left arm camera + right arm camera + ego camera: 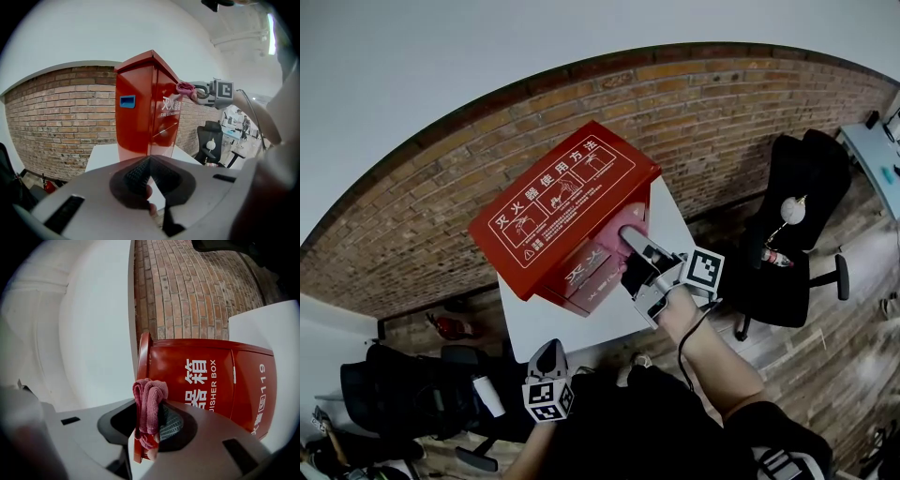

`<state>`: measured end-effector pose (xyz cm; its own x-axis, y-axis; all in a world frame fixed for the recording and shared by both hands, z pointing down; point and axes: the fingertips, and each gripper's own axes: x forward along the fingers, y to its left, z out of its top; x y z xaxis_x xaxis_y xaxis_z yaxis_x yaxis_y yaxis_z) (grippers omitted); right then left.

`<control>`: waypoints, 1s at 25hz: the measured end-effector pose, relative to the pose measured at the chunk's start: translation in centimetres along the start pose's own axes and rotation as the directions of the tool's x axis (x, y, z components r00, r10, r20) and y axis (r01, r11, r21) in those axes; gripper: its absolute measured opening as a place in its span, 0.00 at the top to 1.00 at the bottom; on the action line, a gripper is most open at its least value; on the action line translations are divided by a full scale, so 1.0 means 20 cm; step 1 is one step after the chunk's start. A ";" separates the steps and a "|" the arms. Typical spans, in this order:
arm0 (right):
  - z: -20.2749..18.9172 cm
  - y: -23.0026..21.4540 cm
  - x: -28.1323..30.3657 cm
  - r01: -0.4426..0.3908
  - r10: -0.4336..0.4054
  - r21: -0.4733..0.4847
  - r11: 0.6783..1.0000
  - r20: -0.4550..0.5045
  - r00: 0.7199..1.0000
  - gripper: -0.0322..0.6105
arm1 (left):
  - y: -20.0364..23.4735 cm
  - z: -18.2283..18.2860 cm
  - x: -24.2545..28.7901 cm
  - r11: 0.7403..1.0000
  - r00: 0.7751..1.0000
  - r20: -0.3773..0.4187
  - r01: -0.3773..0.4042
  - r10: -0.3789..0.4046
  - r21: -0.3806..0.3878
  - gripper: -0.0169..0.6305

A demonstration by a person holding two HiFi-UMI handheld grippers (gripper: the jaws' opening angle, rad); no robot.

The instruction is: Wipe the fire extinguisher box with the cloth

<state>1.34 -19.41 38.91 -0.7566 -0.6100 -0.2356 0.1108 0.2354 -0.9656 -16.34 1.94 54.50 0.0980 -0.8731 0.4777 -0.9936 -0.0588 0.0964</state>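
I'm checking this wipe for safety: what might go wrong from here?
The right gripper holds the cloth against the fire extinguisher box while the left gripper hangs clear, so the unsteadied box may slide or tip on the table. The cloth is only a bunched wad in the fingers and may slip out.

The fire extinguisher box (pixel 562 211) has a smooth, glossy red painted shell that looks like sheet metal and throws reflections. The cloth (pixel 149 406) against it is a soft, matt pink fabric with a fine nubbly pile. The left hand-held gripper (pixel 150 161) and right hand-held gripper (pixel 152 423) have matt grey plastic-looking bodies and black cross-hatched, rubbery jaw pads; the counter (pixel 581 323) is smooth, matt white, the wall (pixel 722 112) is rough, matt brick, and the floor (pixel 853 375) looks like wood planking.
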 end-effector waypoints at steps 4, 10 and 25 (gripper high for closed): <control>0.00 0.03 0.01 -0.001 0.001 0.013 1.000 -0.001 1.000 0.78 | 0.04 0.03 -0.01 1.000 1.000 0.007 0.005 -0.005 -0.007 0.93; 0.00 0.02 0.01 0.016 -0.017 0.017 1.000 0.051 0.999 0.78 | 0.13 0.05 -0.01 0.999 0.999 0.010 0.035 -0.034 -0.007 0.93; -0.17 0.06 0.03 0.117 -0.113 -0.039 0.992 0.089 0.990 0.78 | 0.33 0.23 0.15 0.972 0.974 -0.015 0.228 -0.227 0.061 0.93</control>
<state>-1.16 -16.83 37.93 -0.7036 -0.6979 -0.1339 -0.0035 0.1918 -0.9814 -22.95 -3.40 52.56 0.3220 -0.8297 0.4559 -0.9467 -0.2852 0.1496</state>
